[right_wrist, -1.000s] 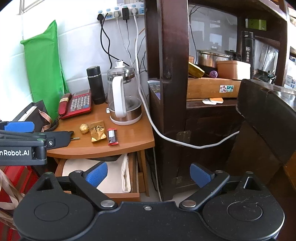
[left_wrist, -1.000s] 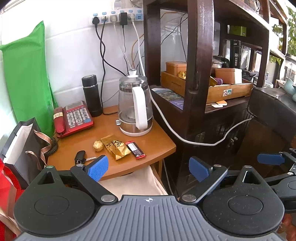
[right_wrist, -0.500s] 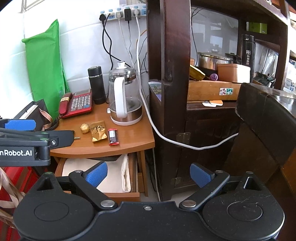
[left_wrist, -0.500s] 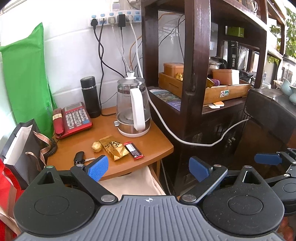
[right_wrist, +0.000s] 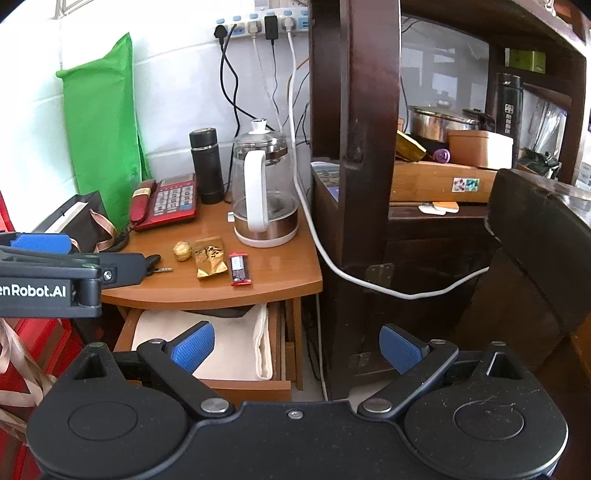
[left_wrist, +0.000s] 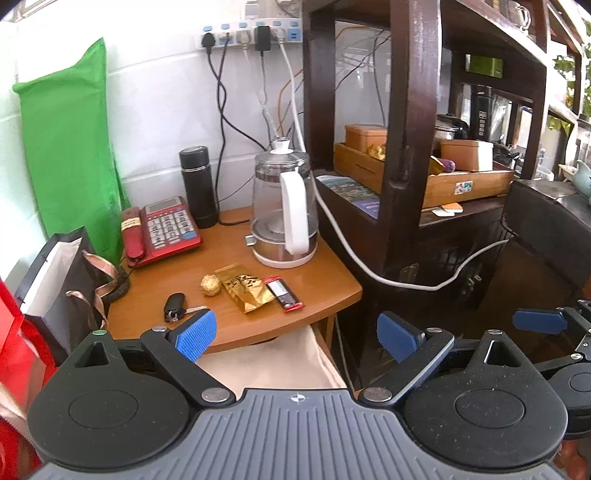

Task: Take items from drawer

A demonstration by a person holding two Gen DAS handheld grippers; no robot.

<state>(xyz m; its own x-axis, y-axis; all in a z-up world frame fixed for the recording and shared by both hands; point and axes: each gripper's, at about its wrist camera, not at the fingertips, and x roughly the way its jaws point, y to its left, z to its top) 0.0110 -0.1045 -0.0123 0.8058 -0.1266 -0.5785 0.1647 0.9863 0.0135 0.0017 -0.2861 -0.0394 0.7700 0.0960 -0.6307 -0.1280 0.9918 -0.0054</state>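
white tiled wall (left_wrist: 159,110) at the back, lit brightly by daylight, with a power strip (left_wrist: 251,35) fixed high on it and cables hanging down. a small orange-brown wooden bench (left_wrist: 325,291) stands in the corner, just beside a tall dark wooden shelf unit (right_wrist: 354,147). a green bag (left_wrist: 66,147) leans against the wall at the left. a dark wooden chair back (right_wrist: 539,236) stands at the right.

I see a glass kettle (left_wrist: 284,218) far on the side table (left_wrist: 332,295), a red telephone (left_wrist: 162,229) left, a black flask (left_wrist: 197,186) between, car key (left_wrist: 174,306) near.
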